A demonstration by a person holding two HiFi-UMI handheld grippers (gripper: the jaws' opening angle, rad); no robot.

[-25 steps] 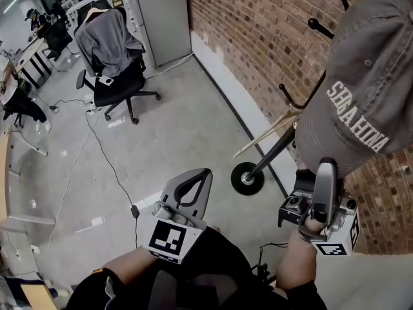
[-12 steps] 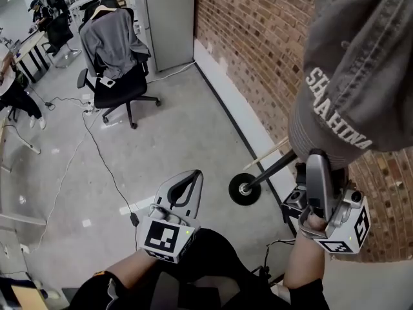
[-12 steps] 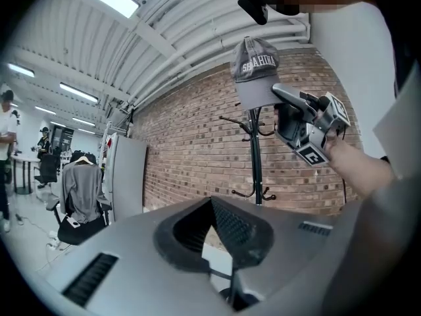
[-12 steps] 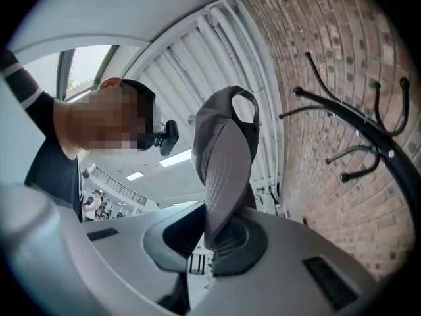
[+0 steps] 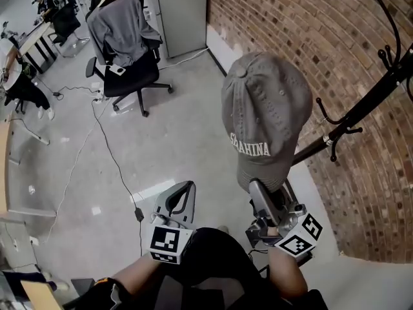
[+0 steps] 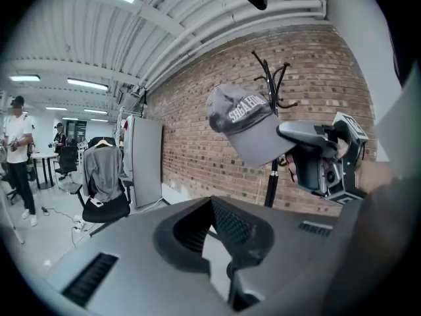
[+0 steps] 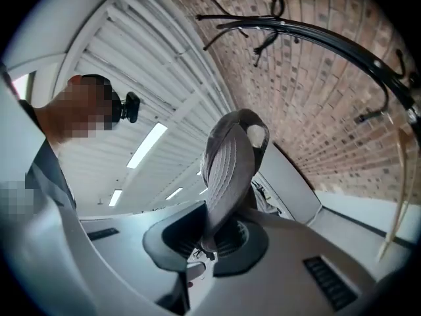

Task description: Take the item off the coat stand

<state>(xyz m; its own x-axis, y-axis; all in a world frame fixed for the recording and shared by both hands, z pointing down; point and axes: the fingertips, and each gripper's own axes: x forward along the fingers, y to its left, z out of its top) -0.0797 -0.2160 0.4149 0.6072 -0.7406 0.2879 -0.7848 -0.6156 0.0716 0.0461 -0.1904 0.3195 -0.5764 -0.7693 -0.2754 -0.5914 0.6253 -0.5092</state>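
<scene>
A grey baseball cap (image 5: 264,115) with white lettering hangs in the air, clear of the black coat stand (image 5: 361,105) that leans across the brick wall on the right. My right gripper (image 5: 259,191) is shut on the cap's brim from below. In the right gripper view the brim (image 7: 230,163) stands edge-on between the jaws of that gripper (image 7: 210,232), with the stand's hooks (image 7: 263,25) above. My left gripper (image 5: 187,187) is low at the left, shut with nothing in it. The left gripper view shows the cap (image 6: 247,120) in front of the stand (image 6: 271,84).
A black office chair draped with a grey garment (image 5: 126,44) stands at the back left, with cables (image 5: 110,154) trailing over the concrete floor. A white cabinet (image 5: 181,11) stands against the brick wall (image 5: 290,31). People sit at desks far left (image 5: 45,5).
The cap, held by my right gripper, has come away from the stand's hooks and moved left and toward me. The left gripper has stayed low and shut.
</scene>
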